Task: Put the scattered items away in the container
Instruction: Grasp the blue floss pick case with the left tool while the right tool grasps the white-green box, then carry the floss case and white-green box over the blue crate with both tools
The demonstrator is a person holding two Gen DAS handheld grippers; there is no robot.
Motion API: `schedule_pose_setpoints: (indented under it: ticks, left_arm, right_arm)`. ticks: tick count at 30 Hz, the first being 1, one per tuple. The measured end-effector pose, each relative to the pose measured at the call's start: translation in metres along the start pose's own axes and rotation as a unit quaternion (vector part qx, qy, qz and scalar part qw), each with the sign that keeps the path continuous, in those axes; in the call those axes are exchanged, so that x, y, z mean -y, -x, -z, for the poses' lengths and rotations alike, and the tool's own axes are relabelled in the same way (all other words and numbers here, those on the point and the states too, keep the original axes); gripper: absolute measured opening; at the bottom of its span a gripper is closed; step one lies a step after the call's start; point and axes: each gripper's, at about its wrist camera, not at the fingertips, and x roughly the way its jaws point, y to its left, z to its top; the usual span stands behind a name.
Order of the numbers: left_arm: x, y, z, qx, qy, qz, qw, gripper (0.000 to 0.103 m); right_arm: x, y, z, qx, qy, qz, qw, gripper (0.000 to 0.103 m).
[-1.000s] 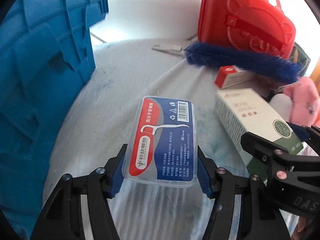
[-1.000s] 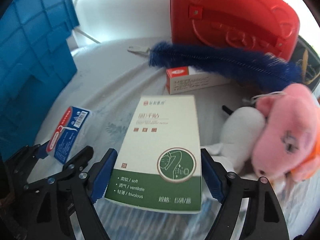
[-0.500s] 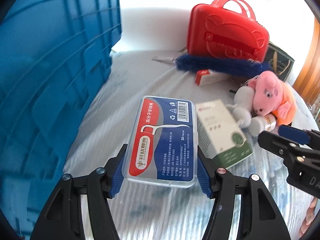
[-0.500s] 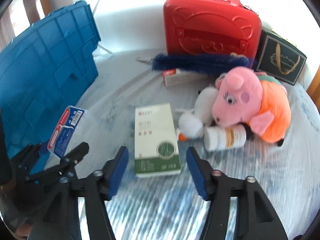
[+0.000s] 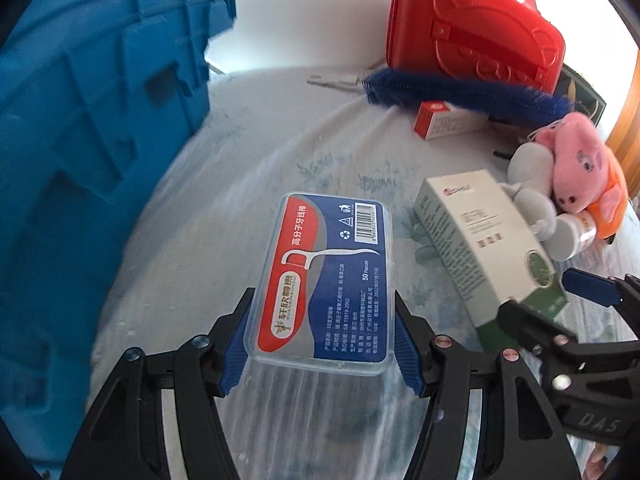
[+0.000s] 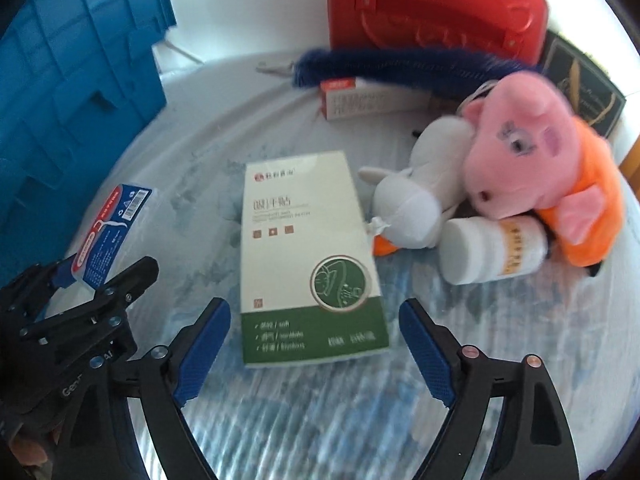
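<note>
A pale cloth with a faint blue leaf print (image 6: 208,184) covers the bench, creased and streaked with blue. Behind its rounded far edge the backdrop (image 5: 304,12) is white and washed out by strong light. At the right margin a strip of orange-brown wood (image 5: 632,120) stands upright, too blurred to identify.

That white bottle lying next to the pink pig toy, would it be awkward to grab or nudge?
Probably a bit. The white bottle lies on its side and looks round, so a nudge would likely roll it. Its surface looks smooth, so pads might slip. It leans against the pink pig toy, which may steady it, though the toy looks soft and could give way.
</note>
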Motion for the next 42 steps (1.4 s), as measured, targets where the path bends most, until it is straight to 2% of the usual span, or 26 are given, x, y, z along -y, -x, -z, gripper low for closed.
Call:
schedule_pose_setpoints:
  ticks: [3, 5, 7, 12, 22, 27, 31, 35, 42]
  left_arm:
    - [0.001, -0.014, 0.001, -0.011, 0.000, -0.001, 0.9999, 0.061]
    - [0.002, -0.018, 0.002, -0.013, 0.002, 0.000, 0.9999, 0.061]
    - [0.005, -0.015, 0.003, -0.010, -0.003, 0.000, 0.9999, 0.061]
    - [0.010, 0.015, 0.005, 0.009, -0.006, 0.007, 0.9999, 0.061]
    - [0.018, 0.126, 0.017, 0.087, -0.028, 0.048, 0.9946, 0.061]
    - [0.017, 0.197, 0.014, 0.145, -0.037, 0.056, 0.9871, 0.061]
    - [0.011, 0.255, 0.014, 0.202, -0.028, 0.039, 0.9781, 0.061]
    - [-0.002, 0.299, 0.016, 0.236, -0.015, 0.016, 0.9716, 0.061]
    - [-0.059, 0.363, 0.014, 0.290, 0.016, -0.024, 0.9566, 0.061]
  right_arm:
    - [0.001, -0.023, 0.000, -0.024, 0.000, 0.000, 1.000, 0.090]
    - [0.002, -0.028, 0.002, -0.019, 0.002, 0.002, 1.000, 0.092]
    - [0.002, -0.025, 0.004, -0.013, 0.004, 0.001, 1.000, 0.078]
    - [0.004, 0.009, 0.010, 0.013, -0.006, -0.010, 1.000, 0.077]
    - [-0.010, 0.147, 0.040, 0.132, -0.022, 0.004, 0.991, 0.077]
    - [-0.022, 0.211, 0.046, 0.186, -0.023, 0.013, 0.982, 0.077]
    - [-0.028, 0.258, 0.048, 0.228, -0.008, 0.006, 0.974, 0.077]
    - [-0.042, 0.297, 0.047, 0.262, 0.018, -0.004, 0.965, 0.077]
    - [-0.104, 0.342, 0.037, 0.304, 0.061, -0.027, 0.950, 0.077]
